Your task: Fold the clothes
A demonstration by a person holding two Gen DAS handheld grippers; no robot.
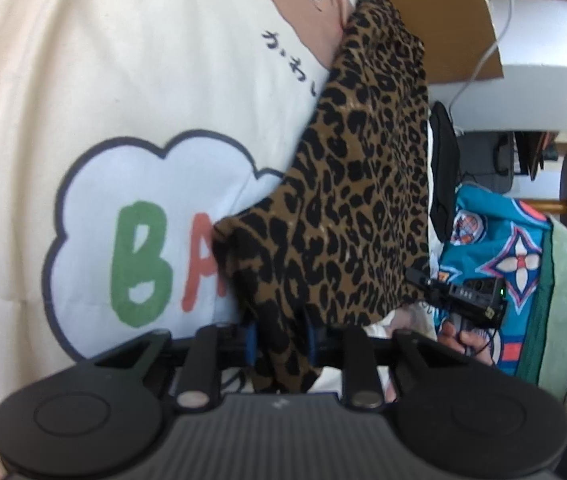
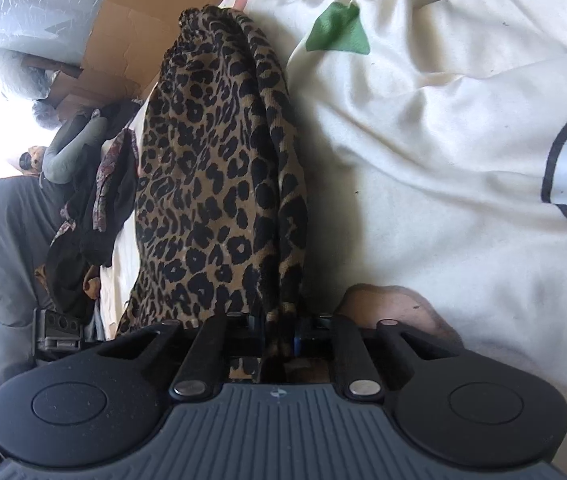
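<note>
A leopard-print garment (image 1: 359, 184) hangs stretched between both grippers, held up against a person's cream T-shirt. My left gripper (image 1: 281, 336) is shut on one end of it; the fabric bunches between the blue pads and drapes down over the gripper body. In the right wrist view the same leopard-print garment (image 2: 219, 184) runs away from my right gripper (image 2: 279, 336), which is shut on its other end. The right gripper also shows in the left wrist view (image 1: 467, 296), low on the right beside the cloth.
The person's cream T-shirt (image 1: 123, 100) with a cloud print fills the left side; it also shows in the right wrist view (image 2: 443, 160). A teal patterned cloth (image 1: 499, 240), cardboard (image 2: 131, 20), dark clothes (image 2: 95, 208) and a white cable (image 1: 483, 52) lie around.
</note>
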